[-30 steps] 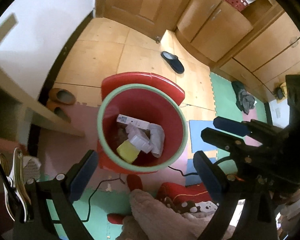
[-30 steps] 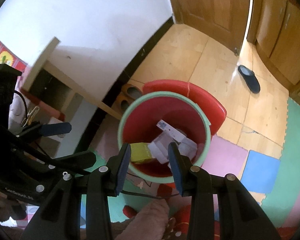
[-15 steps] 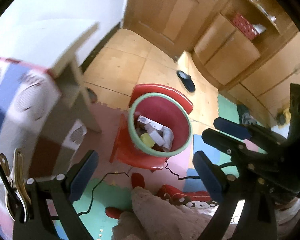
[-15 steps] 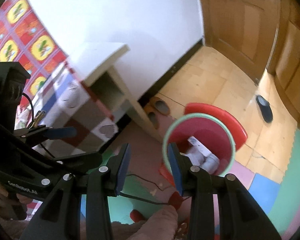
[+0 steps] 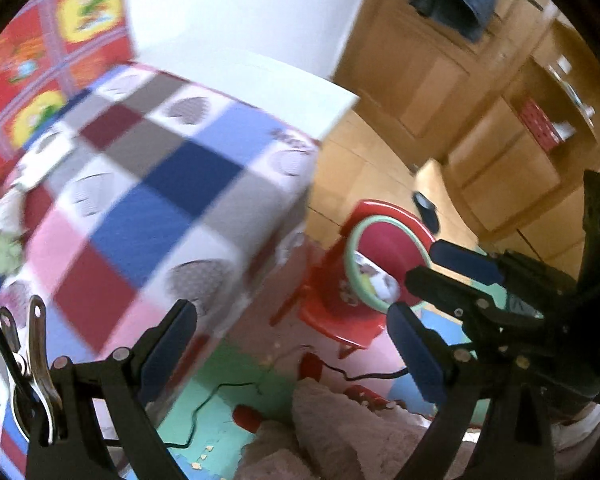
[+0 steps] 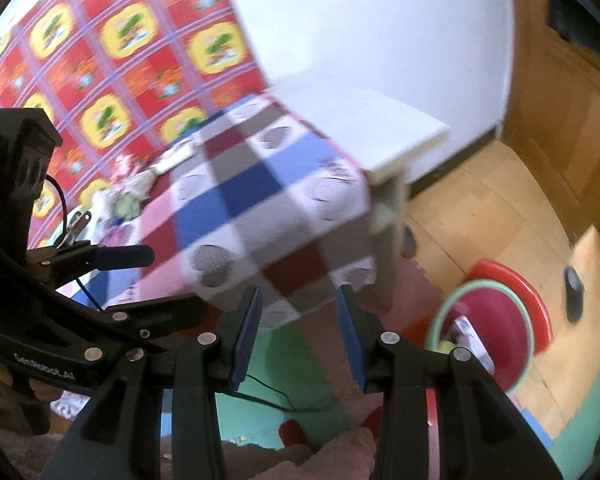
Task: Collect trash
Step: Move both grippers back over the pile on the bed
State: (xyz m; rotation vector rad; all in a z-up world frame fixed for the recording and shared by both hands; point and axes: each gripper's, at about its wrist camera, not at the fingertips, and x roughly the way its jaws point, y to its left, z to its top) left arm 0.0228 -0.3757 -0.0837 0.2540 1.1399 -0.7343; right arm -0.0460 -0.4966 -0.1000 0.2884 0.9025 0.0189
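A red bin with a green rim (image 5: 354,252) stands on a red stool at the right of the left wrist view, with white and yellow trash (image 5: 374,280) inside. In the right wrist view the bin (image 6: 485,286) is at the lower right, its trash (image 6: 468,336) showing. My left gripper (image 5: 290,332) is open and holds nothing, in front of the corner of a checked-cloth table (image 5: 160,184). My right gripper (image 6: 300,308) is open and holds nothing, facing the same table (image 6: 268,200). Blurred crumpled items (image 6: 124,200) lie at the table's far left end.
A dark slipper (image 5: 426,204) lies on the wooden floor behind the bin. Wooden cabinets (image 5: 500,120) fill the right side. Coloured foam mats (image 6: 296,364) and a black cable (image 5: 220,392) cover the floor below. A person's fuzzy garment (image 5: 332,432) is at the bottom edge.
Both views have swung up and left, from right over the bin toward the checked table. The bin now sits low on the right. Both grippers stay open.
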